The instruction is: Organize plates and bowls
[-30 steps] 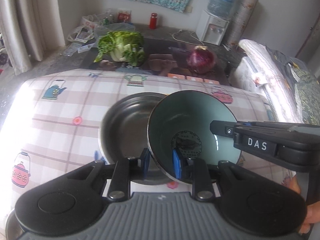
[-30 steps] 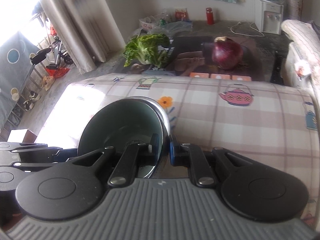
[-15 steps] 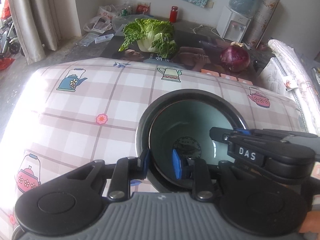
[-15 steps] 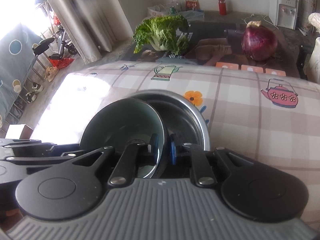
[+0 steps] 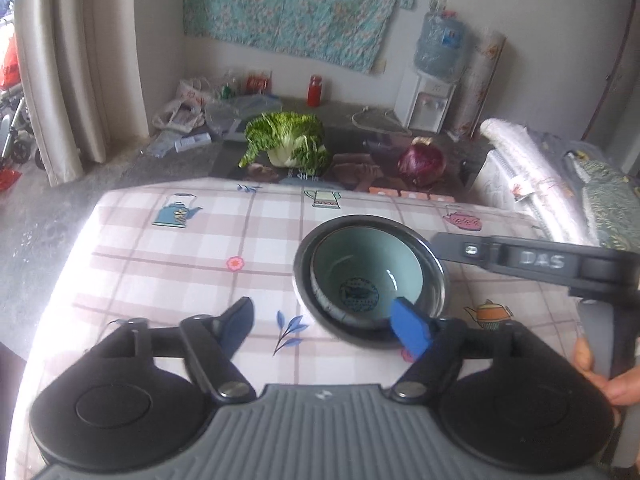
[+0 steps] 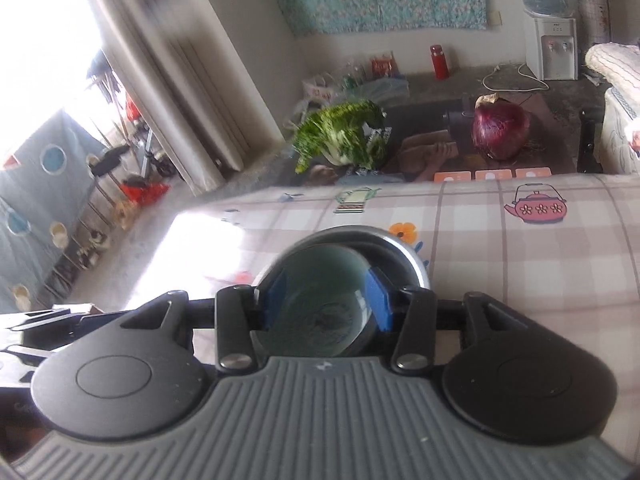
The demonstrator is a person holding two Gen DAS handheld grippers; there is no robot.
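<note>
Both sets of jaws have just been opening and let go: left gripper [image 5: 324,326] spread wide, right gripper [image 6: 326,296] partway, empty. Green bowl [image 5: 366,276] now sits nested inside the steel bowl [image 5: 434,276] on the worktop [image 5: 168,264], so that stack's done.

At the centre of your left view, a pale teal bowl [image 5: 366,268] with a dark round motif sits inside a dark steel bowl [image 5: 434,280]. The bench [image 5: 168,264] wears pink-and-white check with teapots and flowers. Above it you see a green cabbage [image 5: 286,144], a purple onion [image 5: 422,162] and a turquoise floral cloth [image 5: 296,4].
</note>
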